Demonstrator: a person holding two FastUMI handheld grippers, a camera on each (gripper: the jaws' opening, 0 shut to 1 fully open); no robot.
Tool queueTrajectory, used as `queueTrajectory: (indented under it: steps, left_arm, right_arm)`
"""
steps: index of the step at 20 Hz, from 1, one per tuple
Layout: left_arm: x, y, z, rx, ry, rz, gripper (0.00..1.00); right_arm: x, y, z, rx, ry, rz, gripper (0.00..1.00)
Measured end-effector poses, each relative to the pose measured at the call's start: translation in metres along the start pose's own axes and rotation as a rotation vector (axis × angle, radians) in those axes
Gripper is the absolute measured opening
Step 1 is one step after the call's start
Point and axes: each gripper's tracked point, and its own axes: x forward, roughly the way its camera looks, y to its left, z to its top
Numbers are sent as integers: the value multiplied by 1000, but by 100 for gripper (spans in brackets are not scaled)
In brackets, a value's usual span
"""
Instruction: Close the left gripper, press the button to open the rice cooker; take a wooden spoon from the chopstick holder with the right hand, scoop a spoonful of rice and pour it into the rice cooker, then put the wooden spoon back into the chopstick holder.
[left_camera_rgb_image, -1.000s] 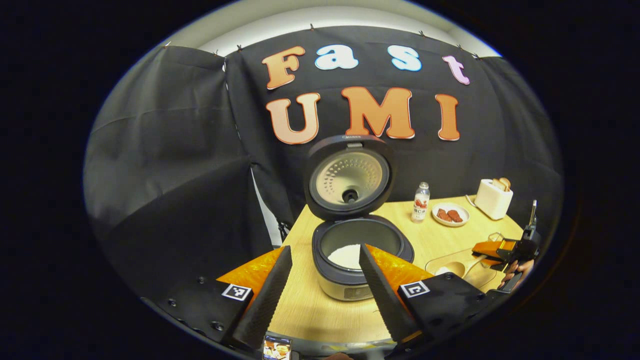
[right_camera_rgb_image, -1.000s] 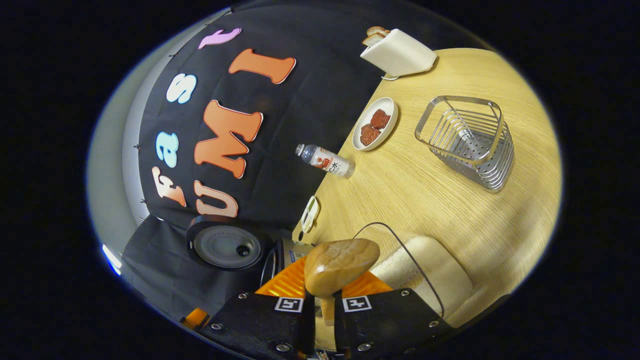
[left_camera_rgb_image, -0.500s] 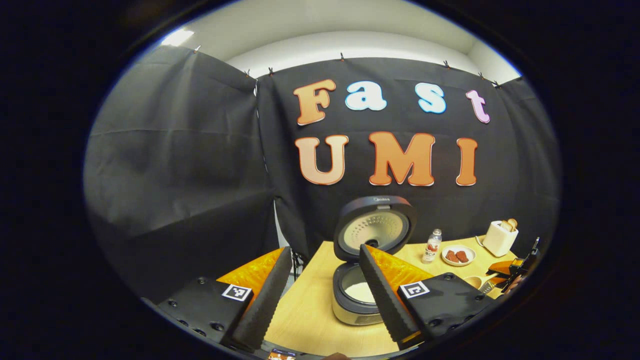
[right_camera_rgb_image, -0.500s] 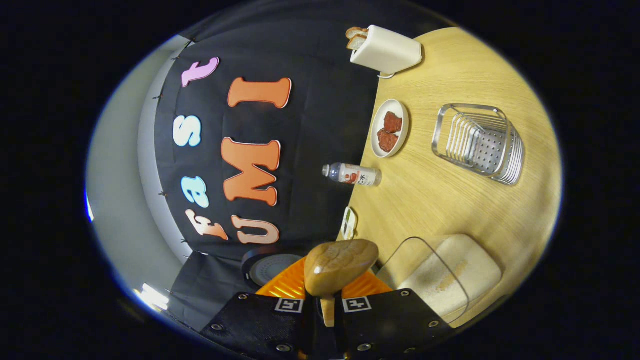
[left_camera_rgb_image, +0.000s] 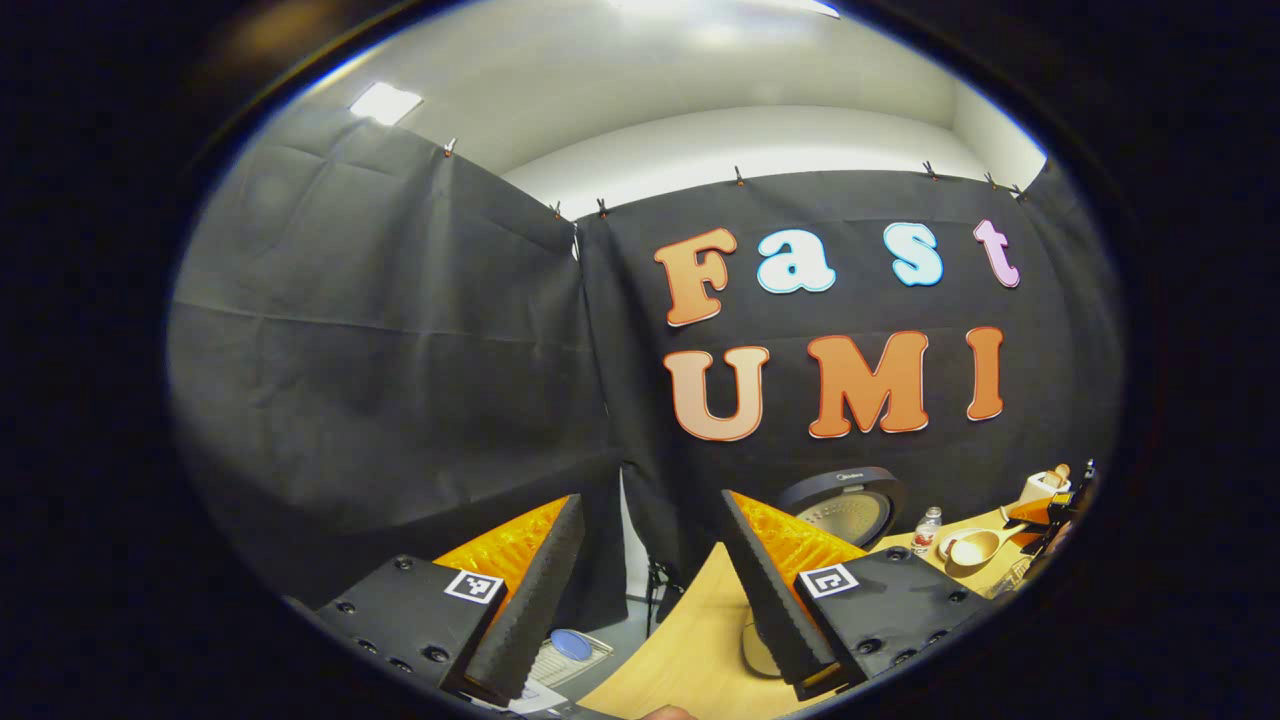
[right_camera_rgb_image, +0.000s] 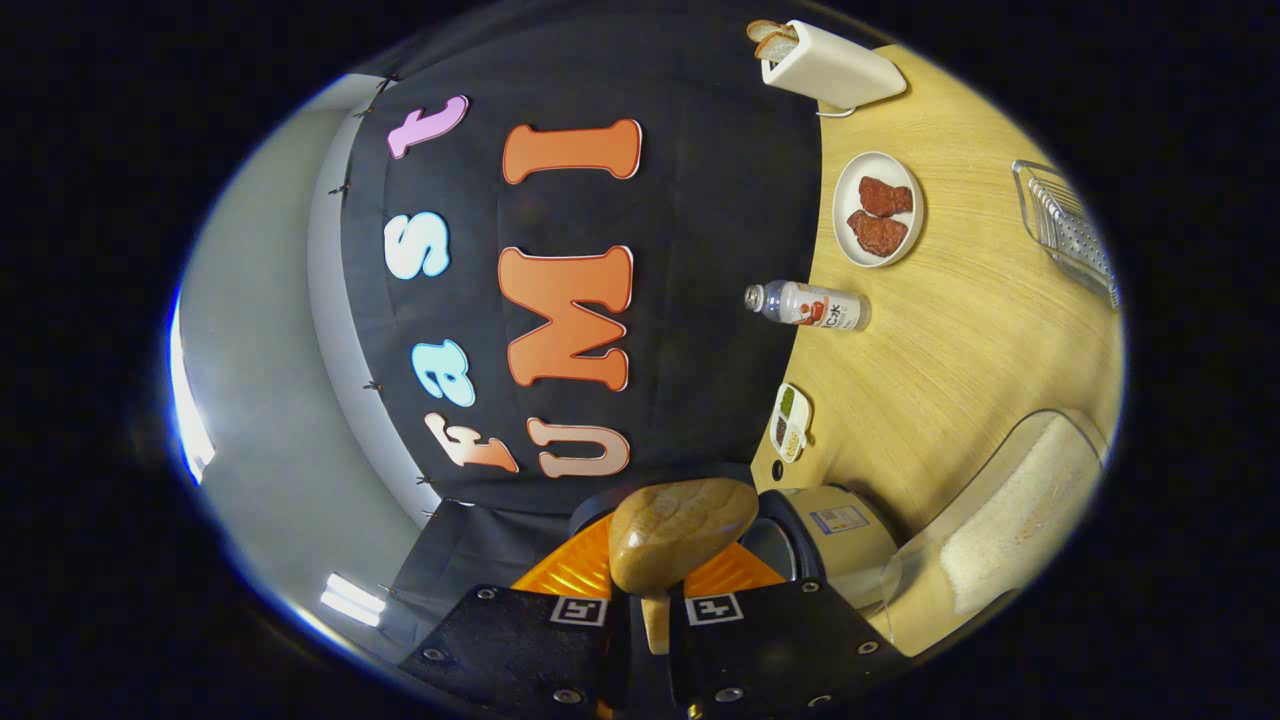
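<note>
Since a moment ago our left gripper (left_camera_rgb_image: 650, 590) has pulled back and tipped upward, so the rice cooker (left_camera_rgb_image: 845, 500) has slid from the middle of its view down to the lower right, lid up. It is released, fingers spread wide with nothing between them. Our right gripper (right_camera_rgb_image: 648, 610) has rolled further and swung left, pushing the chopstick holder (right_camera_rgb_image: 1075, 230) out to the far right edge of its view, while the cooker body now sits just beyond the spoon bowl. That gripper is clenched on the wooden spoon (right_camera_rgb_image: 680, 530), both fingers pressing the handle close under the bowl, which faces away from us, so we cannot tell whether it carries rice.

We judge the spoon light, rigid and fairly grippy, its handle narrow enough to twist if held loosely; a hold near the bowl gives us good control of tilt. Loose rice would spill easily if we rolled too early. The rice tray (right_camera_rgb_image: 1010, 500) lies beside the cooker.
</note>
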Motion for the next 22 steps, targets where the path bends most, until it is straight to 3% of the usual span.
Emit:
queueTrajectory:
  steps: [4,5,6,7,9,14,16,22]
  left_arm:
    - [4,21,-6,-9,5,23,100]
    - [6,24,-10,-15,12,28,99]
    - [7,29,-14,-19,19,34,92]
    - [7,34,-19,-20,26,37,99]
    - [7,41,-26,-12,42,43,92]
    - [10,58,-36,-8,56,65,92]
    - [13,60,-43,-12,69,73,85]
    - [17,61,-52,-9,85,74,85]
  right_arm:
    - [34,5,-32,-13,46,-7,14]
    - [41,4,-39,-25,54,-16,14]
    - [49,3,-45,-41,64,-28,14]
    - [58,3,-52,-65,74,-35,14]
    - [72,1,-66,-124,101,-56,14]
    - [104,-10,-92,-322,148,-124,14]
    - [114,-12,-97,-403,155,-146,14]
    - [129,-14,-112,-763,169,-203,14]
